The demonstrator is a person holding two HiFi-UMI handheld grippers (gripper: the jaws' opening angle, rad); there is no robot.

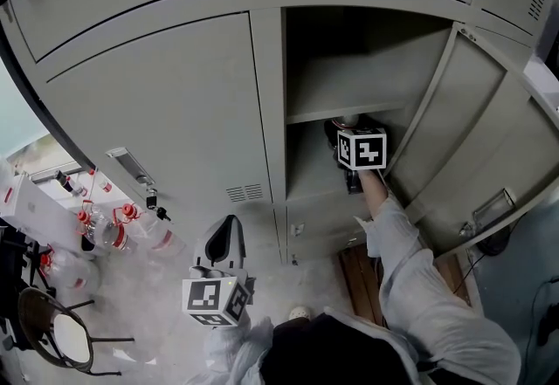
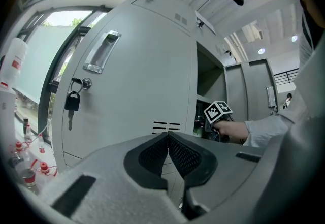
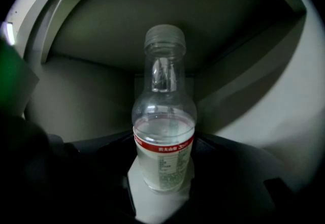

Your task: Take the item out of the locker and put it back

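A clear bottle (image 3: pixel 163 136) with a red-banded label and some liquid stands upright in the dark lower compartment of the open locker (image 1: pixel 349 78). My right gripper (image 3: pixel 163 159) reaches into that compartment, and its jaws press on the bottle's lower sides. In the head view the marker cube covers most of my right gripper (image 1: pixel 354 134), and only a bit of the bottle (image 1: pixel 347 121) shows above it. My left gripper (image 1: pixel 227 230) hangs low in front of the closed locker door, jaws together and holding nothing (image 2: pixel 167 139).
The open locker door (image 1: pixel 489 139) swings out to the right. A shelf (image 1: pixel 345 113) caps the compartment. The closed door (image 2: pixel 132 81) beside it has a padlock with a key (image 2: pixel 71 102). Several red-capped bottles (image 1: pixel 113 230) and a stool (image 1: pixel 52 331) stand on the floor at left.
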